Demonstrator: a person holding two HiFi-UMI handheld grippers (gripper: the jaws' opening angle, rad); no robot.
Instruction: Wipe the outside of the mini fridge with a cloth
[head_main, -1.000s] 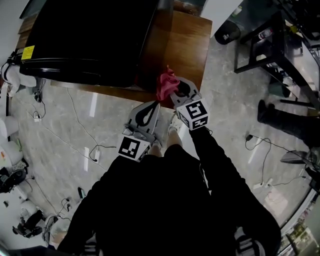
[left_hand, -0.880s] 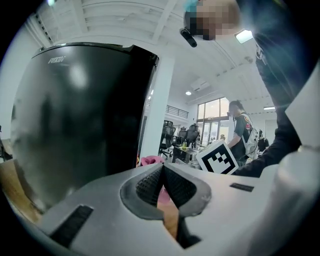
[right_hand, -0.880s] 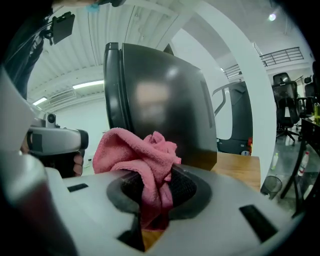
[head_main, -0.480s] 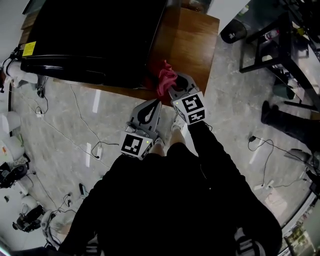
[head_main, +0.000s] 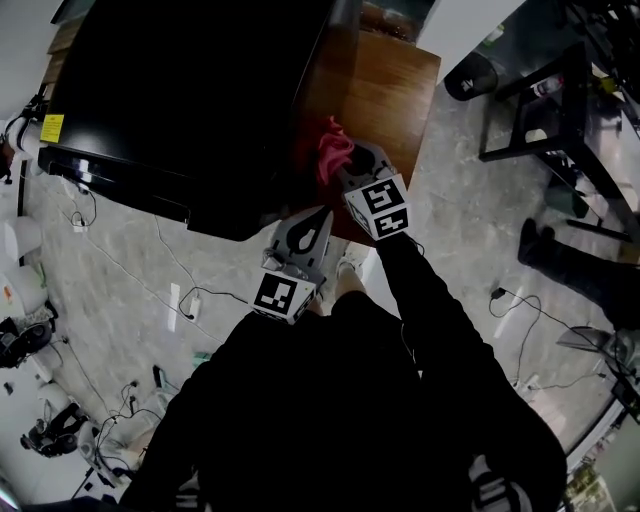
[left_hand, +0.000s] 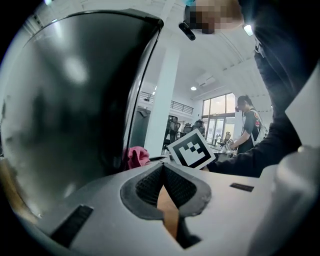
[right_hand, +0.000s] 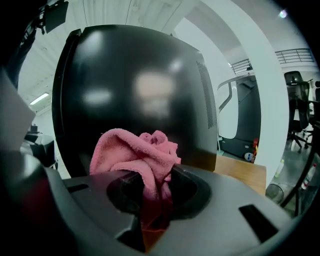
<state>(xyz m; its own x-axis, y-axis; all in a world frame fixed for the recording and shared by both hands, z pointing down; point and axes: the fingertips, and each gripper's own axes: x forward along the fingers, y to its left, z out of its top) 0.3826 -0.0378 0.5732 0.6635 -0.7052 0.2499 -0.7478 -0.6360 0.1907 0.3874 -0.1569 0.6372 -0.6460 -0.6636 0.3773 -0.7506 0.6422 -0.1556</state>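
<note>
The black mini fridge (head_main: 190, 90) stands on a wooden stand (head_main: 385, 85); its glossy side fills the right gripper view (right_hand: 135, 95) and the left gripper view (left_hand: 70, 100). My right gripper (head_main: 352, 170) is shut on a bunched pink cloth (head_main: 334, 152) (right_hand: 137, 152), held close to the fridge's side wall; contact is not clear. My left gripper (head_main: 308, 232) hangs just below the fridge's front corner, jaws shut with nothing between them (left_hand: 165, 187). The pink cloth (left_hand: 136, 156) also shows past the left jaws.
Cables (head_main: 170, 270) and small devices lie over the marble floor at the left. A black metal rack (head_main: 550, 90) stands at the right, and a person's dark boots (head_main: 560, 250) are beside it. Another person (left_hand: 247, 125) stands in the background.
Both grippers have moved slightly up toward the fridge. The right gripper still carries the pink cloth by the fridge's side; the left has closed in on the front corner.
</note>
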